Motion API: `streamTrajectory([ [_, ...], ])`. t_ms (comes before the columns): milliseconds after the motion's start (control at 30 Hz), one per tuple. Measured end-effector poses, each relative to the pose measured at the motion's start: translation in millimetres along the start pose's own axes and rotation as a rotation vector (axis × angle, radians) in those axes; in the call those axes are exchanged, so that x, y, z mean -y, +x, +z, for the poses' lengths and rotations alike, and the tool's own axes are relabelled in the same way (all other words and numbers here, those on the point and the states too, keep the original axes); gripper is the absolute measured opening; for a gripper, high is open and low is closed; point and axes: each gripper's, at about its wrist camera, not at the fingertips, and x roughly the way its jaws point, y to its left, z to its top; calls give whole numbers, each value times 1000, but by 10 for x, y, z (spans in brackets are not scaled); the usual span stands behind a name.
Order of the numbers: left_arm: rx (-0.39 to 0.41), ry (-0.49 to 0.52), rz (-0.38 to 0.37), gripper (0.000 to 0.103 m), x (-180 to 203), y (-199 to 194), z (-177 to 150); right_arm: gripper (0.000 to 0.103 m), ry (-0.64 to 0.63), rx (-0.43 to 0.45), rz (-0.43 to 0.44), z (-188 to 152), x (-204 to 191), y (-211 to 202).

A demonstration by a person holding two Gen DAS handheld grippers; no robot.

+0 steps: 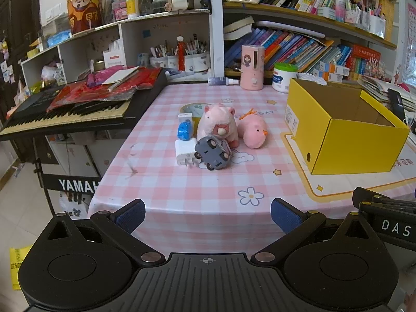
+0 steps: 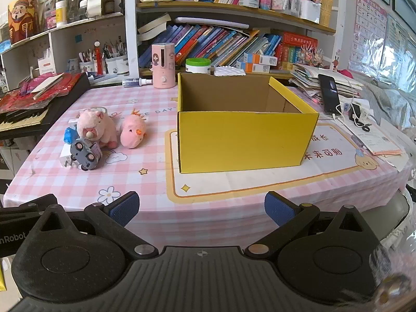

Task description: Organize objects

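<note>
Both my grippers hang at the near edge of the table, jaws spread wide with nothing between them: my left gripper (image 1: 208,214) faces the huddle of toys, my right gripper (image 2: 202,209) faces the yellow box (image 2: 244,143), which stands open and looks empty straight ahead of it. Ahead of my left jaws the grey toy car (image 1: 213,153) leans on a white charger (image 1: 185,152), with the pink plush bear (image 1: 218,124) just behind and the pink chick (image 1: 253,131) beside it. They sit so tight that closing on the car could snag the charger or topple the bear; the car's wheels may roll it away.
</note>
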Motion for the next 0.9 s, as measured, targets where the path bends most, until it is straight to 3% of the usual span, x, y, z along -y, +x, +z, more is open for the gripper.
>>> streamTrajectory([
  [900, -3, -10, 4, 103, -29, 52, 12, 103, -3, 9, 9, 21, 9, -17],
])
